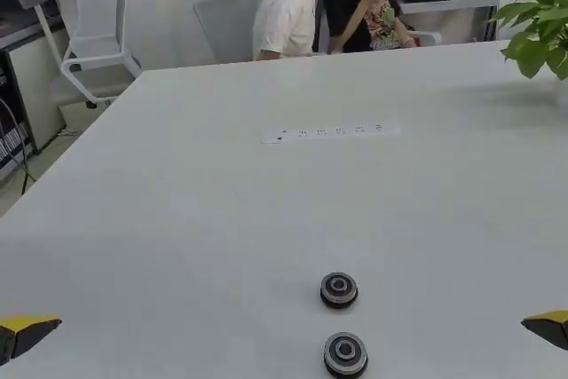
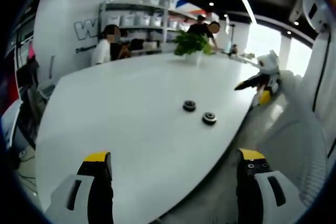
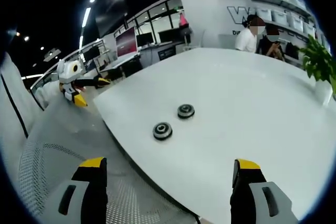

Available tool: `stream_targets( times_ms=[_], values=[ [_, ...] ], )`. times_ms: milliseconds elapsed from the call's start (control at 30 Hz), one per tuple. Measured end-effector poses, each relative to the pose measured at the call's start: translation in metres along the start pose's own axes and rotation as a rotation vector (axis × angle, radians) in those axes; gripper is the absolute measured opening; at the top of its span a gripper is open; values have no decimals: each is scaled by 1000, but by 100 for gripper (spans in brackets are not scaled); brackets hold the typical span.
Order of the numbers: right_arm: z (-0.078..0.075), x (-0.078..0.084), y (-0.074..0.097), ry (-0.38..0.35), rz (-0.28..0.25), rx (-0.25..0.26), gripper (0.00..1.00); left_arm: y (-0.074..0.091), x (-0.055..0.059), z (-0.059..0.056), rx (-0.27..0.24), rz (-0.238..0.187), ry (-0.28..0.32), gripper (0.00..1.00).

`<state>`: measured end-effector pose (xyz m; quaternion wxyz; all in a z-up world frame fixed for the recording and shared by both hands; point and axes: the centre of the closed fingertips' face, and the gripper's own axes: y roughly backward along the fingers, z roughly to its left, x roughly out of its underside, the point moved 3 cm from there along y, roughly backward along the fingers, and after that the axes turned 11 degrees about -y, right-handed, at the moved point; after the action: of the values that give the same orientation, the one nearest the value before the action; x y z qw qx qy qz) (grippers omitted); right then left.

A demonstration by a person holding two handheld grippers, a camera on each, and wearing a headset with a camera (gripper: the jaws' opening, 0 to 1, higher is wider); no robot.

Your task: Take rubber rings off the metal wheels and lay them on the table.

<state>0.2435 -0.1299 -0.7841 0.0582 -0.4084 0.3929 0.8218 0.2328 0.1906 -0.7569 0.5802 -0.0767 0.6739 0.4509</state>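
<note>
Metal wheels (image 2: 189, 106), two of them, lie flat on the white worktop (image 1: 177, 219), close to its near edge. The far wheel (image 1: 338, 289) and the near wheel (image 1: 345, 353) sit one behind the other, near each other but not touching. Each wheel is small and round, with a shiny grey middle and a black rubber ring (image 1: 345, 371) around the outside. Both rings are on their wheels.

The left gripper (image 1: 22, 330) peeks in at the bottom left corner of the head view, and the right gripper (image 1: 548, 326) at the bottom right. Both are well apart from the wheels, which lie between them. In each gripper view the jaws are spread wide with nothing in them, and their tips are yellow.

Farther back on the worktop is a row of sockets (image 1: 328, 132). A green plant (image 1: 537, 24) stands at the far right. Two people (image 1: 284, 15) sit behind the far edge.
</note>
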Motion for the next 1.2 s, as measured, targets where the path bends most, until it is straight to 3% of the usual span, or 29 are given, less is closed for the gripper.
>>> stream_targets(
  times_ms=[100,500,667,967,1200],
  values=[
    [-2,2,0,-5,17,11,99,-1,-1,0,4,-3,-1,100],
    [-1,2,0,-29,3,6,99,-2,2,-3,20,3,9,100],
    [1,3,-2,-29,9,-9,99,3,3,-4,13,-17,33,100],
    [-1,2,-8,-48,0,-28,99,1,-2,-6,53,-27,43,100],
    [-4,3,-14,-46,7,-34,99,0,-2,-6,59,-5,34,100]
  ],
)
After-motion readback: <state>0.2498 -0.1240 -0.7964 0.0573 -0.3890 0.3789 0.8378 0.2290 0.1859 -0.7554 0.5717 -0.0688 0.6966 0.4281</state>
